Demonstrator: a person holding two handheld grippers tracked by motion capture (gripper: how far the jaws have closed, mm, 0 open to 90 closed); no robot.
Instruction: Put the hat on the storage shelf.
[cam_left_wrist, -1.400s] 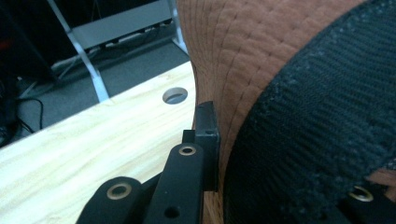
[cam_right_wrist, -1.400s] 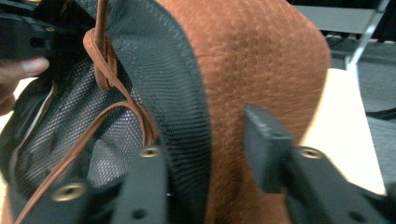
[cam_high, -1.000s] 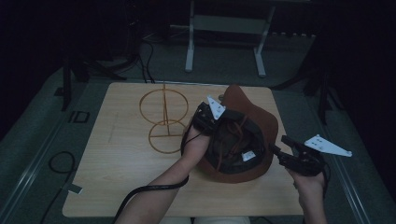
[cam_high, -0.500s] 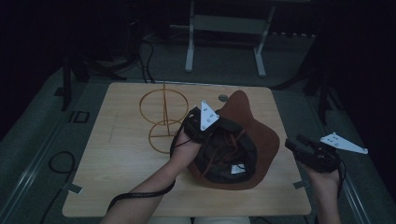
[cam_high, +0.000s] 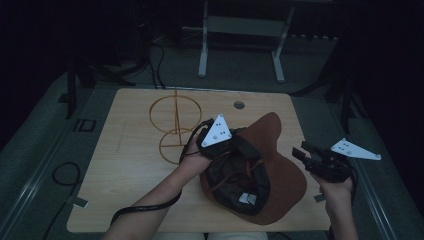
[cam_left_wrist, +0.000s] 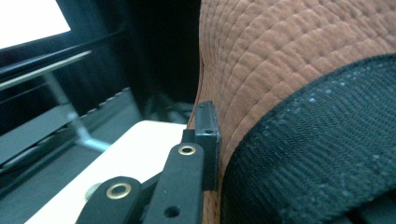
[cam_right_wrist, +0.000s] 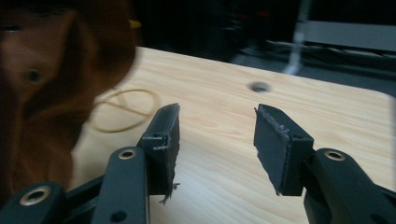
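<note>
A brown brimmed hat (cam_high: 280, 165) is held upside down over the wooden table (cam_high: 130, 165), its dark lining and a white label facing up. My left gripper (cam_high: 240, 146) is shut on the hat's edge; in the left gripper view one black jaw presses the quilted brown fabric (cam_left_wrist: 289, 65) beside the black inner band (cam_left_wrist: 317, 154). My right gripper (cam_high: 301, 150) hovers just right of the hat. Its jaws have just been closing and still stand apart, with nothing between them (cam_right_wrist: 215, 130). The hat (cam_right_wrist: 42, 93) blurs at the left of the right gripper view.
A thin wire hat stand (cam_high: 175, 125) with two rings and an upright rod stands at the table's middle left; its ring (cam_right_wrist: 123, 109) lies beyond the right jaws. A round hole (cam_high: 239, 105) sits near the far edge. A metal frame (cam_high: 240, 30) stands on the floor behind.
My left hand has carried the hat a little left and nearer the table's front edge. The right gripper has stayed at the hat's right side.
</note>
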